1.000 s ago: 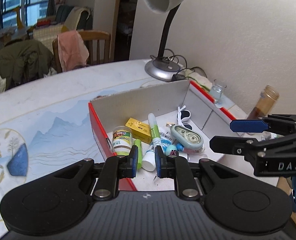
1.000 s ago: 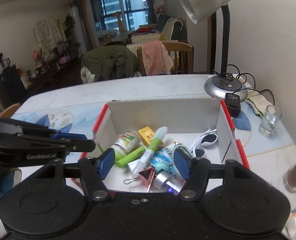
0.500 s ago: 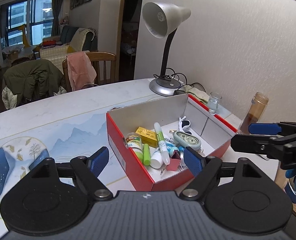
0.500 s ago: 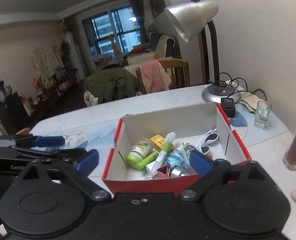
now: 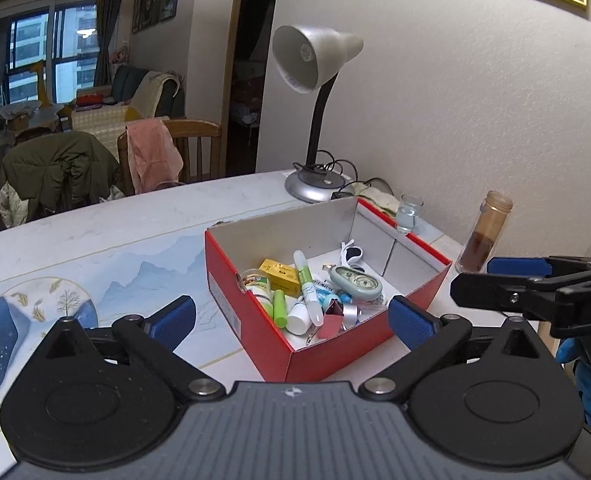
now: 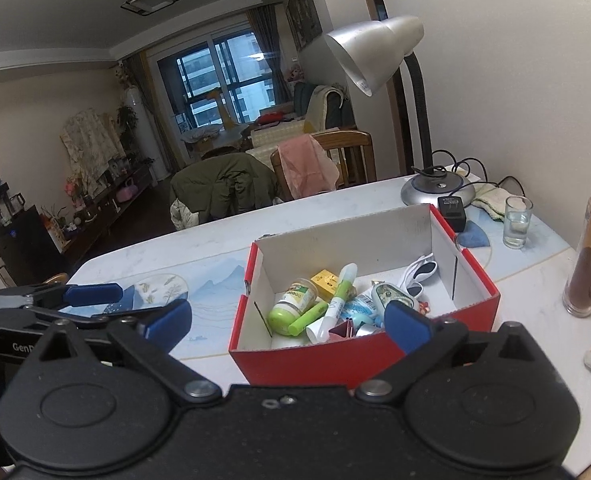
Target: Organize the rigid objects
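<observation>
I hold both tools just in front of the red box [image 5: 335, 344], which sits on the table [image 5: 95, 232] with its open top facing up. My left gripper [image 5: 291, 316] has just been opening and now its jaws stand wide with nothing between them. My right gripper [image 6: 287, 320] has just been opening too, and it is wide and empty as well. All the small things lie in a heap at the near left end of the box: a little jar [image 6: 293, 306], a green stick [image 6: 311, 319], a white and green pen [image 6: 335, 302], a yellow packet [image 5: 281, 276] and a grey tape roller [image 5: 355, 282]. The far right end is almost bare, with only white sunglasses [image 6: 419, 274]. I think the heap is the trouble. If I reach in for one thing, a wide jaw could push its neighbours or catch two at once. The glass [image 6: 517, 222] and the tall brown jar [image 6: 587, 256] stand to the right of the box, and a careless swing of my right tool could tip them.
</observation>
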{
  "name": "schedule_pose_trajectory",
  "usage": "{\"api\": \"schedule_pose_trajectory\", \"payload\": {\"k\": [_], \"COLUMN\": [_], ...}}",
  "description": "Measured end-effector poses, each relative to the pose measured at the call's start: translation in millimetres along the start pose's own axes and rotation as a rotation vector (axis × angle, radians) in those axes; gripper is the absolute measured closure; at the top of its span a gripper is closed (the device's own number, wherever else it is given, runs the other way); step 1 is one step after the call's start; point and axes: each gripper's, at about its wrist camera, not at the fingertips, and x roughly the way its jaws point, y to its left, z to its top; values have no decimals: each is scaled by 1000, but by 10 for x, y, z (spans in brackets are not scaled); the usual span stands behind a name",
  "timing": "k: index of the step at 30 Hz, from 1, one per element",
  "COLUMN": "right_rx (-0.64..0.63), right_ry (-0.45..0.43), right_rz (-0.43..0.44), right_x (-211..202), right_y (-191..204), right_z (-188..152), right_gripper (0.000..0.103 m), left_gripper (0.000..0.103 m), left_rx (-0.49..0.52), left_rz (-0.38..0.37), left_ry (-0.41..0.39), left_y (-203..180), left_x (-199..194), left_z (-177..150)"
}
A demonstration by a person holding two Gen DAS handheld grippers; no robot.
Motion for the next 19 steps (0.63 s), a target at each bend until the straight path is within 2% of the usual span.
{"api": "schedule_pose_trajectory", "payload": {"k": [19], "right_rx": [18], "right_ry": [12], "right_rz": [-13], "right_x": [-46], "right_y": [57], "right_z": [-118], "right_gripper": [0], "left_gripper": [0], "left_rx": [35], "left_rz": [-3], "left_ry": [21], "left_y": [-54], "left_x": [10], "left_z": [-74]}}
